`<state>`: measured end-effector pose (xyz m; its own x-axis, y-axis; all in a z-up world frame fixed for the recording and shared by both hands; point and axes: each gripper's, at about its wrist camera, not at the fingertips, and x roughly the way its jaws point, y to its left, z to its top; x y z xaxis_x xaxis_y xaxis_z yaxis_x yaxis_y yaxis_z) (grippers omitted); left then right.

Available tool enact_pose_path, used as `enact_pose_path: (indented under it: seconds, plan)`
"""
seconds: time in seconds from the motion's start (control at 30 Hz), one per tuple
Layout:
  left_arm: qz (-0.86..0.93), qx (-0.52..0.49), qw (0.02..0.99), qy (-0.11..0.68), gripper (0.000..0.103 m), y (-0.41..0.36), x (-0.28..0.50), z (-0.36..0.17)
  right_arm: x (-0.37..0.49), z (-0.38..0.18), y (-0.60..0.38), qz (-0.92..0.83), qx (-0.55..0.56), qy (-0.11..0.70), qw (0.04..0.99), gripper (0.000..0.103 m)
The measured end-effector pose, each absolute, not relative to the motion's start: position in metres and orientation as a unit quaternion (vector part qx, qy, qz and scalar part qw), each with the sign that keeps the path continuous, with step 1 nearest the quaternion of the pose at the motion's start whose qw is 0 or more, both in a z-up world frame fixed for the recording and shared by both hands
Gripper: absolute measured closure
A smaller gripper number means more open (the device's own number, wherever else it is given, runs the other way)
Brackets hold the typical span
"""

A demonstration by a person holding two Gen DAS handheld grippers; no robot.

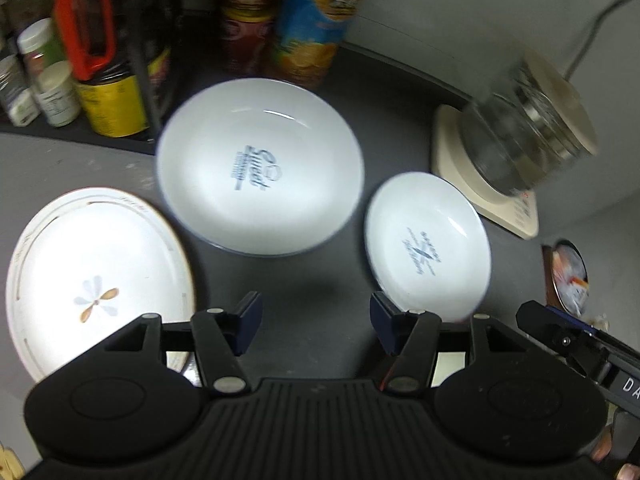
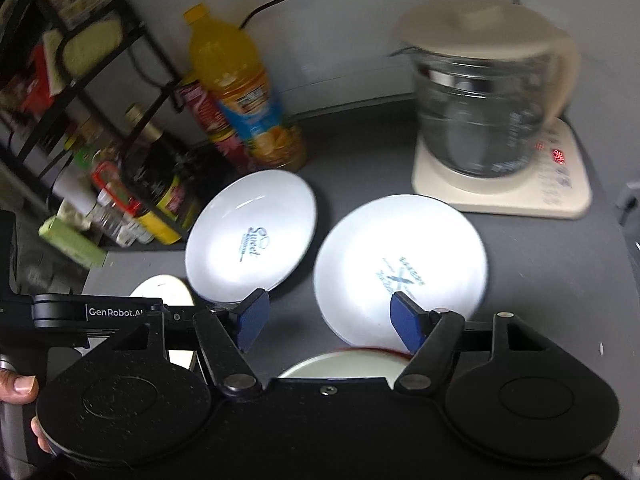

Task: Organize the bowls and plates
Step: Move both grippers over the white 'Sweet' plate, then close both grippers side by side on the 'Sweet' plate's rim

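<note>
On the dark counter stand a large white bowl (image 1: 260, 168) (image 2: 252, 236) with blue "Sweet" lettering and, to its right, a smaller white dish (image 1: 428, 248) (image 2: 400, 268) with a blue print. A flat plate with a flower pattern (image 1: 96, 276) (image 2: 164, 290) lies at the left. A red-rimmed plate (image 2: 344, 362) shows partly under the right gripper. My left gripper (image 1: 316, 320) hovers open over bare counter between the flower plate and the small dish. Nothing sits between the open jaws of my right gripper (image 2: 330, 320), near the small dish's front rim.
A glass kettle (image 2: 480, 112) on a cream base (image 2: 560, 196) stands at the back right. An orange juice bottle (image 2: 236, 92) and snack cans (image 1: 248, 28) stand behind the bowl. A black rack with jars and bottles (image 2: 100, 140) fills the left. A hand (image 2: 16, 388) holds the left gripper's body.
</note>
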<state>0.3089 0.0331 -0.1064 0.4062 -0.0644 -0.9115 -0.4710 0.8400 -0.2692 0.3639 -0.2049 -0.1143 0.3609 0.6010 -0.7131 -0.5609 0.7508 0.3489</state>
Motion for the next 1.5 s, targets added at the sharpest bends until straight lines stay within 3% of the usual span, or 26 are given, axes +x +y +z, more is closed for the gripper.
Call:
enact_pose_path:
  seconds: [0.37,0.8,1.5]
  plan:
    - [0.214,-0.285,0.777,0.518,0.045,0.043,0.291,-0.109,0.383,-0.117,-0.172,0.436,-0.052,0.443,0.782,0.029]
    - [0.283,-0.325,0.753,0.498,0.045,0.043,0.267,-0.109,0.386,-0.124,-0.147,0.479,-0.126,0.433,0.753,0.014]
    - [0.275,-0.345,0.760,0.478,0.045,0.096,0.278,-0.135,0.415,-0.148,-0.103,0.410,-0.092,0.469,0.777,0.014]
